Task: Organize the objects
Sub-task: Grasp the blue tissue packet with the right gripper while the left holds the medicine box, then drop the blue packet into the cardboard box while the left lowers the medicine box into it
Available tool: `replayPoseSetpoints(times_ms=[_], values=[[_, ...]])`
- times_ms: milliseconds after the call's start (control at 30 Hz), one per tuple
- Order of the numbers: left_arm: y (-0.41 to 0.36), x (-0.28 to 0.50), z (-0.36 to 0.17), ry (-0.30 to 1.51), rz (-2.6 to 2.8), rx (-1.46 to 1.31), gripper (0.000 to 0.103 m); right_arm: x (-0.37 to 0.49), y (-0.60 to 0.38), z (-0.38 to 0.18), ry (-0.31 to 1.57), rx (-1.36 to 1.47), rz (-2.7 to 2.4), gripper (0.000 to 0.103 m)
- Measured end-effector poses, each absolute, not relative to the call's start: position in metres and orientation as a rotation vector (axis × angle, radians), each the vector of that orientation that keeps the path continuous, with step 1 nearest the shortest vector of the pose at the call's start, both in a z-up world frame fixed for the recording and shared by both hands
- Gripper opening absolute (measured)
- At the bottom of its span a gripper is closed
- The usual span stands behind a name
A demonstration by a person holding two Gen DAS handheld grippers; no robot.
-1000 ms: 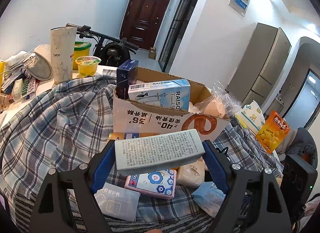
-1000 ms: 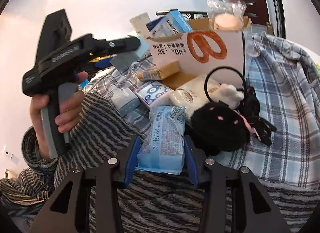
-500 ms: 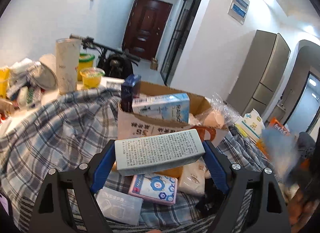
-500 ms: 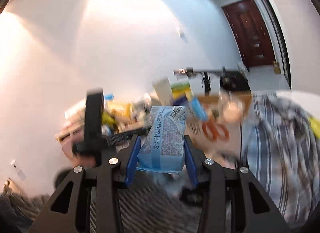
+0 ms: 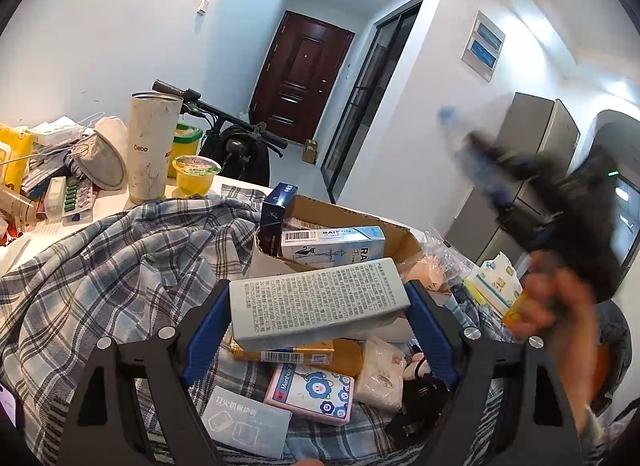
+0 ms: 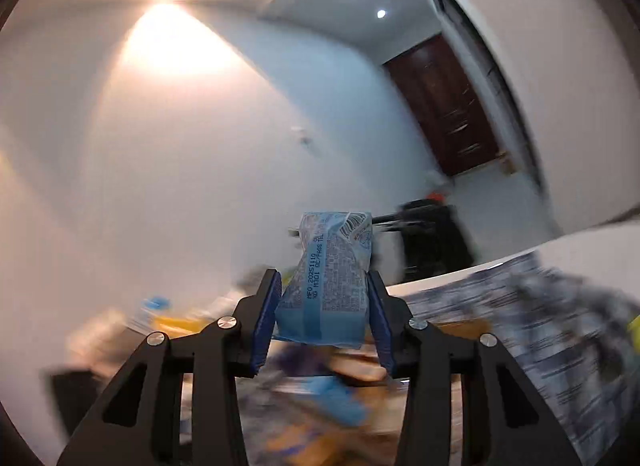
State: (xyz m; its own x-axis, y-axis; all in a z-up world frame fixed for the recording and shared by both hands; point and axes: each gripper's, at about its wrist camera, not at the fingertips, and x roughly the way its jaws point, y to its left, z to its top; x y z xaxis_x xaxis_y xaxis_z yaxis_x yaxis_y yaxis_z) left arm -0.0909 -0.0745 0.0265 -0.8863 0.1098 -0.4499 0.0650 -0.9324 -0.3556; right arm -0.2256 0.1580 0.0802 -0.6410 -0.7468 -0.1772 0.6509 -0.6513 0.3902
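Grey cardboard box with fine print all over it [image 5: 318,306] sits clamped crosswise between the blue pads of the left gripper [image 5: 318,316], dead centre low in the left wrist view, held up in the air above the clutter. Behind it, middle of the frame, there's an open brown cardboard carton [image 5: 394,236] with a dark blue box [image 5: 276,211] standing on end in it and a light blue and white box [image 5: 332,244] lying flat beside that. Everything rests on a crumpled blue and white plaid cloth [image 5: 100,278] covering the left half. Below the held box, near the bottom edge: a pink card box with blue flowers [image 5: 310,388], a clear plastic pack with white lettering [image 5: 246,424] and a small white wrapped packet [image 5: 380,374].

Upper left has a tall white tumbler [image 5: 150,147] with a yellow jelly cup [image 5: 196,173] just beside it on the white table [image 5: 44,231].

Right gripper [image 6: 324,306] is squeezing a light blue plastic pouch with printed text [image 6: 330,278], upright between its pads, centre of the right wrist view. Rest of that view is motion-smeared, so what's underneath is anyone's guess. In the left view the same tool is a dark blur at the right edge, with a person's hand [image 5: 554,306] on it.
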Motion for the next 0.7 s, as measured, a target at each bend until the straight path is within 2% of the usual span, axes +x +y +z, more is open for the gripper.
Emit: replayPoseSetpoints(times_ms=[100, 233, 367, 567, 633, 700], values=[[-0.072, -0.093, 0.025, -0.56, 2.958, -0.763, 0.086, -0.229, 0.148, 0.065, -0.162, 0.432, -2.4, 0.041], [-0.066, -0.094, 0.025, -0.515, 2.975, -0.769, 0.086, -0.236, 0.158, 0.06, -0.241, 0.478, -2.39, 0.041], [-0.065, -0.094, 0.025, -0.516, 2.973, -0.767, 0.086, -0.239, 0.151, 0.049, -0.203, 0.552, -2.371, 0.041], [-0.066, -0.097, 0.021, -0.534, 2.955, -0.796, 0.086, -0.254, 0.155, 0.04, -0.252, 0.593, -2.333, 0.043], [-0.066, -0.097, 0.021, -0.536, 2.955, -0.795, 0.086, -0.255, 0.155, 0.037, -0.253, 0.614, -2.321, 0.055], [-0.065, -0.097, 0.021, -0.536, 2.952, -0.794, 0.086, -0.255, 0.155, 0.035, -0.255, 0.636, -2.328, 0.077]])
